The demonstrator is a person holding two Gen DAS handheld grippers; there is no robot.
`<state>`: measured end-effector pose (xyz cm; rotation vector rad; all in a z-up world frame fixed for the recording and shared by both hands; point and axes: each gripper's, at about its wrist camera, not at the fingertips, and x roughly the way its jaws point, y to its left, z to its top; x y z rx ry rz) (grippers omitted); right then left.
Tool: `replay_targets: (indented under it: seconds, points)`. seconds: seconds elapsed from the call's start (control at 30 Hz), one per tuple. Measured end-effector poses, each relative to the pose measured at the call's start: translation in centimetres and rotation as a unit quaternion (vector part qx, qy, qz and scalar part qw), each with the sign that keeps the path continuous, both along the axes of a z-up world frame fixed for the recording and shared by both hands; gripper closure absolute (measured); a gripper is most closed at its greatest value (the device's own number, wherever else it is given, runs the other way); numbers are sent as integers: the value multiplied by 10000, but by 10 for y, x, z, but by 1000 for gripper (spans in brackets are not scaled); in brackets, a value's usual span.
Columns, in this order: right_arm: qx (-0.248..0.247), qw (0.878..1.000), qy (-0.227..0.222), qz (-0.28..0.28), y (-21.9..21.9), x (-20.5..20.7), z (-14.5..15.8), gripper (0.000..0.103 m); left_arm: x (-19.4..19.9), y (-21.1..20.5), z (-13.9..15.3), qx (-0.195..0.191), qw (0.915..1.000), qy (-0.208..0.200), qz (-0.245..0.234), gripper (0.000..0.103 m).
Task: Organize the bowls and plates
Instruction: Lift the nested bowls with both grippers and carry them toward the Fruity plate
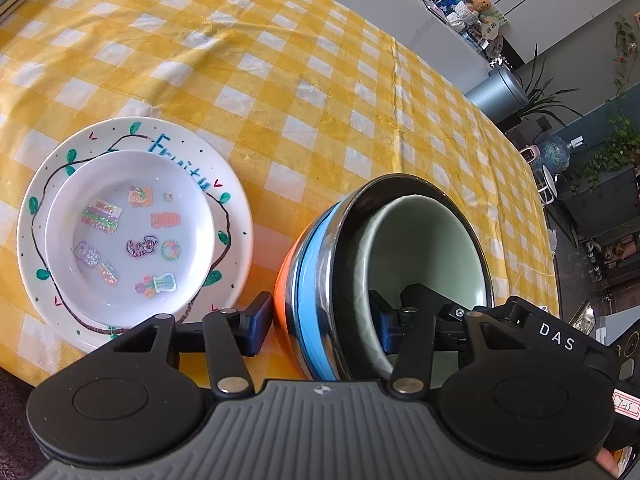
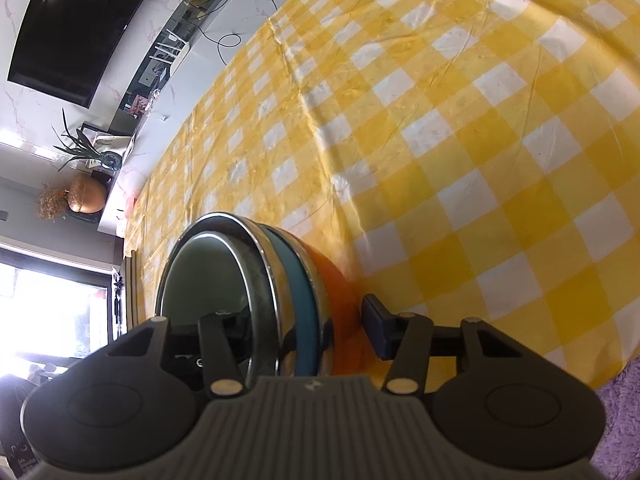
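A stack of nested bowls [image 1: 316, 280] stands on the yellow checked tablecloth: orange outermost, then blue, then steel, with a pale green bowl [image 1: 432, 248] inside. My left gripper [image 1: 320, 328] straddles the stack's near wall, one finger outside, one inside the green bowl. My right gripper [image 2: 304, 332] straddles the same stack [image 2: 296, 288] from the opposite side, one finger inside, one outside by the orange wall. Both look shut on the stack. To the left, a small white sticker dish [image 1: 128, 232] sits on a white "Fruity" plate [image 1: 236, 216].
The table's near edge [image 1: 24, 372] runs just below the plate. A purple rug [image 2: 624, 412] lies beyond the edge in the right wrist view. Shelves, plants and a TV stand past the far edge.
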<state>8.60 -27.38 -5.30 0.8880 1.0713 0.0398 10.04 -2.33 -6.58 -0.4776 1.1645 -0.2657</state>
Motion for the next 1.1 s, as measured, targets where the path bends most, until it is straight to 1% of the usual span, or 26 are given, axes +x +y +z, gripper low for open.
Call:
replay_targets:
  seconds: [0.27, 0.4, 0.6, 0.87, 1.1]
  points:
    - [-123, 9999, 16, 14, 3, 0, 3, 57, 2, -3, 1, 76, 10000, -30, -57, 47]
    - [-79, 10000, 46, -10, 0, -3, 2, 60, 1, -7, 5, 186, 9997, -103, -128, 47]
    - [-59, 9999, 104, -46, -4, -9, 2, 61, -2, -14, 9, 295, 9993, -123, -217, 47]
    - [-151, 9999, 3, -81, -7, -20, 15, 62, -10, -14, 20, 237, 9990, -262, -283, 47]
    - [-269, 9995, -146, 40, 9, -25, 32, 62, -21, 3, 30, 162, 9990, -380, -163, 47]
